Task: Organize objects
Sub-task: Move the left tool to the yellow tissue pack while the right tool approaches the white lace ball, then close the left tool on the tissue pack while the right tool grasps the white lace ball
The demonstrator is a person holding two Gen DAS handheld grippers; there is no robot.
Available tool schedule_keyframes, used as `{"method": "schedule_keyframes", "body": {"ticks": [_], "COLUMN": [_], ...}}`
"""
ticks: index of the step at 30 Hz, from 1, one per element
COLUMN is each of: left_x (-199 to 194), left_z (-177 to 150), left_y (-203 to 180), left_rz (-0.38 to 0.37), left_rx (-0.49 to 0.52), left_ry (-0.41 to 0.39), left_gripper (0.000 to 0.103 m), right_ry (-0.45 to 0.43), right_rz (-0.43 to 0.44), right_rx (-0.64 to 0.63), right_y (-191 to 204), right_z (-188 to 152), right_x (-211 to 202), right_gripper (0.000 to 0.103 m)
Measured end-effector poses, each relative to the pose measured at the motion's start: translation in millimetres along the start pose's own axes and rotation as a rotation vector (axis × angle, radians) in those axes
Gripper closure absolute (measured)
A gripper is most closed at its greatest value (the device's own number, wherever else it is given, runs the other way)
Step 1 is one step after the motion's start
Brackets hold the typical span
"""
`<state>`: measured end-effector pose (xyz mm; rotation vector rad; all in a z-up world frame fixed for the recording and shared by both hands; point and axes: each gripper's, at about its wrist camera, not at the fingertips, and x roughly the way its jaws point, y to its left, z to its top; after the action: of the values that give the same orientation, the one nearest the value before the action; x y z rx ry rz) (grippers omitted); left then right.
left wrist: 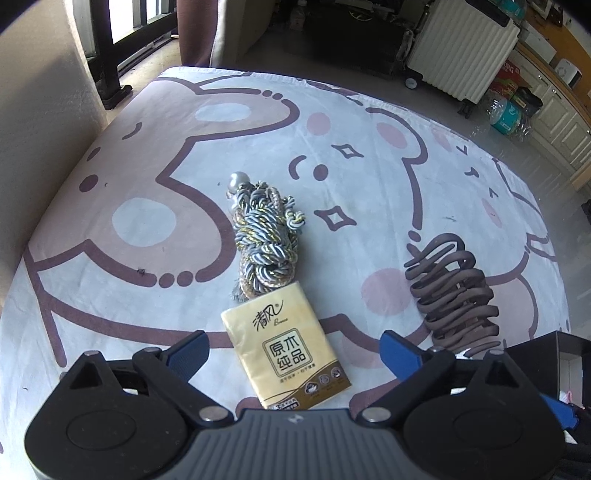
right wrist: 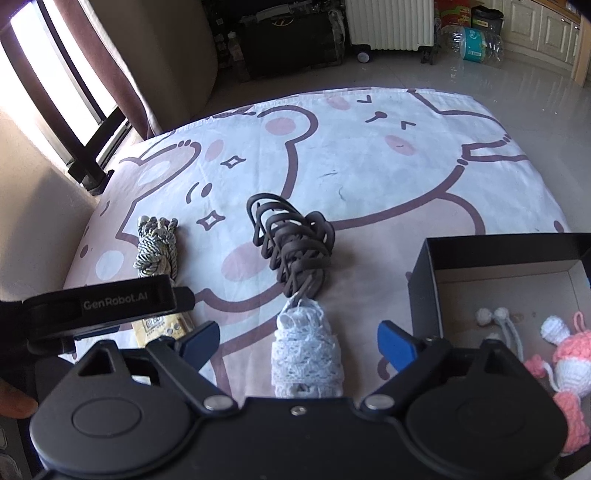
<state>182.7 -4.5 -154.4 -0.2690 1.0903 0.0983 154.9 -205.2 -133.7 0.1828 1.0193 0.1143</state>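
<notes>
A yellow tissue pack [left wrist: 286, 349] lies on the cartoon-print sheet [left wrist: 129, 240] between the wide-apart fingers of my left gripper [left wrist: 295, 352]; the pads stand clear of it. Beyond it sits a grey-and-gold twisted cord bundle [left wrist: 264, 236], and a brown cord bundle [left wrist: 452, 291] lies to the right. In the right wrist view a white lace roll [right wrist: 306, 352] lies between the spread fingers of my right gripper [right wrist: 299, 341], untouched. The brown cord bundle [right wrist: 293, 247] rests just past it, and the twisted cord bundle [right wrist: 157, 247] lies further left.
A black open box [right wrist: 428, 280] at the right holds a pink-and-white crochet toy [right wrist: 565, 365] and a white cord with knobs [right wrist: 496, 321]. The left gripper's body [right wrist: 110, 306] reaches in from the left. Beyond the sheet are a floor, a white radiator [right wrist: 391, 22] and cabinets.
</notes>
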Motion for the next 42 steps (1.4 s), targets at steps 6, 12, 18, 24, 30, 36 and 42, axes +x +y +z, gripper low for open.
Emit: {"method": "schedule_keyframes", "body": {"ticks": [6, 12, 18, 24, 30, 36, 42], "left_x": [10, 17, 19, 19, 17, 15, 12], "left_z": [-1, -2, -2, -2, -2, -2, -2], "left_y": [-3, -3, -4, -6, -7, -7, -5], "left_rz": [0.026, 0.035, 0.046, 0.057, 0.059, 0.043, 0.018], "left_rx": [0.04, 0.056, 0.066, 0.084, 0.098, 0.128, 0.17], "left_ry": [0.023, 0.041, 0.047, 0.052, 0.059, 0.078, 0.109], "left_gripper": [0.014, 0.02, 0.025, 0.031, 0.038, 0.042, 0.043], "right_ry": [0.017, 0.038, 0.043, 0.047, 0.056, 0.093, 0.117], "right_rz": [-0.01, -0.029, -0.053, -0.061, -0.058, -0.041, -0.045], "right_rx": [-0.007, 0.004, -0.039, -0.038, -0.053, -0.066, -0.069], "right_y": [1, -2, 1, -2, -1, 4, 6], "right_z": [2, 3, 1, 3, 2, 1, -1], "right_x": [10, 18, 22, 20, 19, 23, 26], "right_gripper": [0.02, 0.028, 0.031, 0.038, 0.043, 0.052, 0.056]}}
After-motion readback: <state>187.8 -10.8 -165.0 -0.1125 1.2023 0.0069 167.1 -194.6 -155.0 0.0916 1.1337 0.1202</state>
